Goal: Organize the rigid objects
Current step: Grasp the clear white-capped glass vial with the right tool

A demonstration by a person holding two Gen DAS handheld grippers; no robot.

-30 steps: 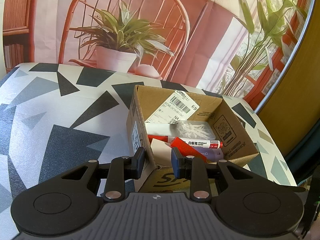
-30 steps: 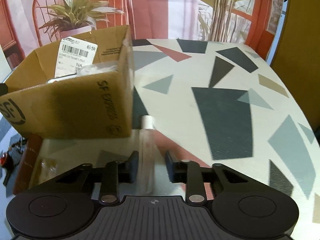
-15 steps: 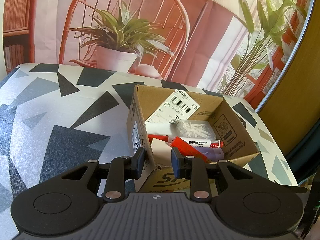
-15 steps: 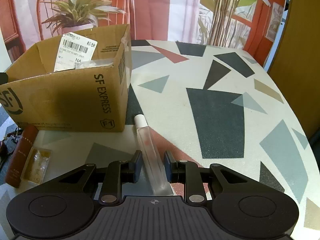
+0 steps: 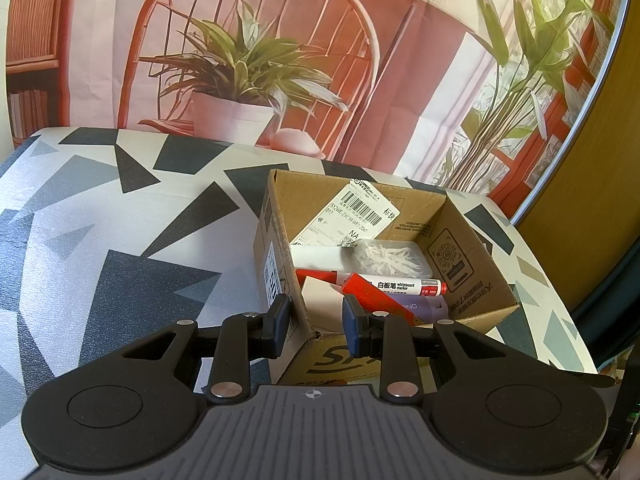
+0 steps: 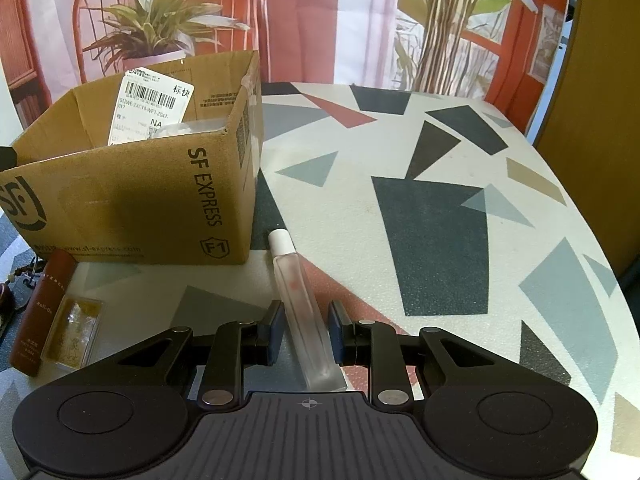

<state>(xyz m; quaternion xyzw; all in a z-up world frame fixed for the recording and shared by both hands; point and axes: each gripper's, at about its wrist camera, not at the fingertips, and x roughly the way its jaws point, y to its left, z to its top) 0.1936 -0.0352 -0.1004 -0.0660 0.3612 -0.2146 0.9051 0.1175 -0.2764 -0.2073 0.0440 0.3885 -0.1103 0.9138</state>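
Clear bottle between the right tongs, just right of the cardboard box

The right tongs (image 6: pixel 305 330) grip the clear bottle (image 6: pixel 298 300), whose white cap points toward the cardboard box (image 6: pixel 132 200) on the table (image 6: pixel 440 208); the left tongs (image 5: pixel 314 326) clamp the box's near corner wall, one pad inside, one outside, with a red marker (image 5: pixel 394 285) lying in the box
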